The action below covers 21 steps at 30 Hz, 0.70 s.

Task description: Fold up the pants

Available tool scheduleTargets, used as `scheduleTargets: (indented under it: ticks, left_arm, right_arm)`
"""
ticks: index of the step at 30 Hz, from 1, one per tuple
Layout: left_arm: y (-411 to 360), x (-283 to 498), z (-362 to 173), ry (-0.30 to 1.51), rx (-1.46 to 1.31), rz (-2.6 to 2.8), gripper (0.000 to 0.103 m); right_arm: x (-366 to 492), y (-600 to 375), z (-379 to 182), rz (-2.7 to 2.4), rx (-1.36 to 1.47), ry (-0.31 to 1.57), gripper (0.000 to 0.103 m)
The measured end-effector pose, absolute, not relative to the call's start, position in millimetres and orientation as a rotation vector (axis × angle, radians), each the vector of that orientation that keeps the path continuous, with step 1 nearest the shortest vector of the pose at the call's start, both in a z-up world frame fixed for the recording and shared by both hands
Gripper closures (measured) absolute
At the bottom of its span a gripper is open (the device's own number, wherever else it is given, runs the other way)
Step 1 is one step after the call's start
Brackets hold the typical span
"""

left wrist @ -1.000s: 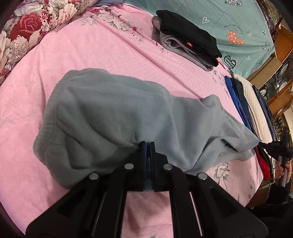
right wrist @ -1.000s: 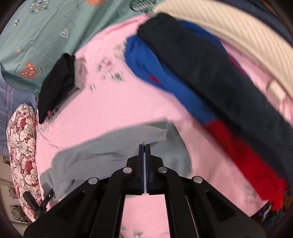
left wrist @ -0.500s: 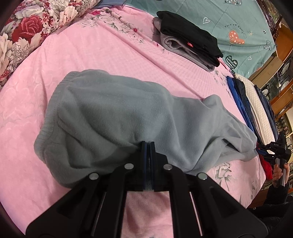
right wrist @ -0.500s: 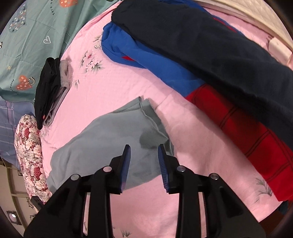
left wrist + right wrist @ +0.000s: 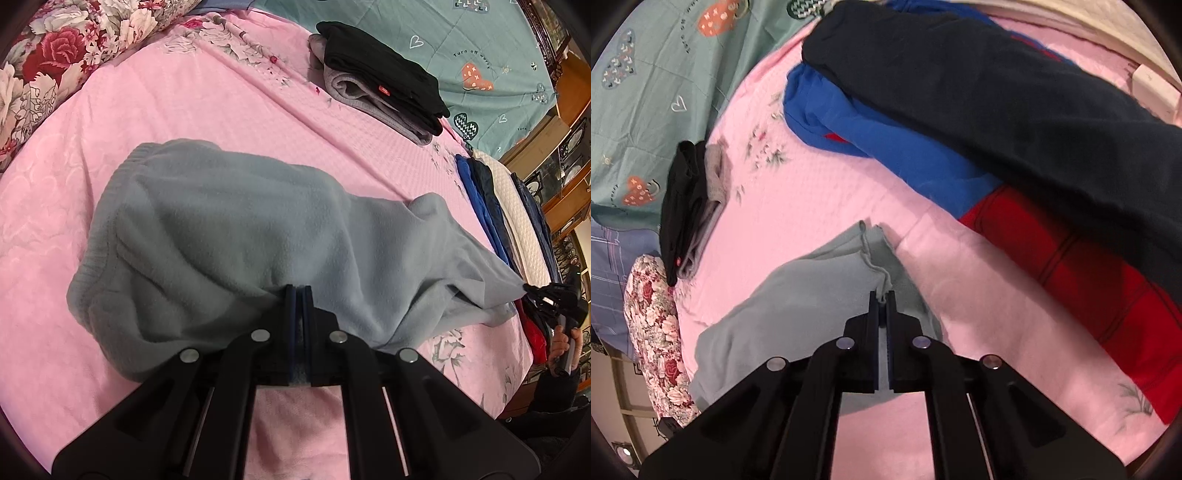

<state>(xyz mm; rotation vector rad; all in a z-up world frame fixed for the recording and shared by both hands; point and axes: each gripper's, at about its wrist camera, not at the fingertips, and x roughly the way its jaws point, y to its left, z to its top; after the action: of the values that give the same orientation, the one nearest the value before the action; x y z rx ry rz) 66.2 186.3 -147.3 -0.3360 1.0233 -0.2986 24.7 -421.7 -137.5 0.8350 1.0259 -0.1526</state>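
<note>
The left wrist view shows the whole grey pants [image 5: 236, 236] spread on the pink blanket [image 5: 192, 96], with the stretchy waist off to the left of the fingers. The left gripper [image 5: 298, 291] is pinched tight on the near edge of the pants.

The right wrist view shows only the leg end. The right gripper [image 5: 882, 295] is pinched on the hem, which lies right at its tips. Past the fingers lie blue [image 5: 886, 140], red [image 5: 1089, 266] and dark clothes [image 5: 997, 85].

i saw soft, even indoor light, faint shadows, heavy fisheye bending with dark corners, and slight blur at the rims.
</note>
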Motion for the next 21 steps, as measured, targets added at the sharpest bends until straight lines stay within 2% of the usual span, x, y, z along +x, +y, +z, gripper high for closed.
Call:
scheduleTargets:
  ticks: [6,12,14,16,21]
  left_arm:
    - [186.6,65.3,-147.2,1.024,-0.342,-0.299,0.099]
    - [185.7,65.4,-146.6,1.025,-0.334,-0.298,0.099]
    - [186.1,65.1,-146.1,1.024,-0.329,-0.297,0.099]
    - [185.6,65.2,-145.9,1.025,-0.325,-0.296,0.099]
    - [185.9,67.4,-146.6,1.027,-0.336,-0.297,0.099]
  right_arm:
    - [-3.9,-432.0,-106.2,-0.217,0.817,0.960,0.100]
    - [9.0,-429.9,-149.5,-0.260,0.753,1.136,0.100]
    - [13.8,-426.6,-155.8,-0.262,0.716,1.188,0.094]
    - [13.2,-428.3,-148.4,-0.276,0.693,1.177,0.079]
    - [28.6,-436.2,-104.7,-0.251,0.596,1.101,0.066]
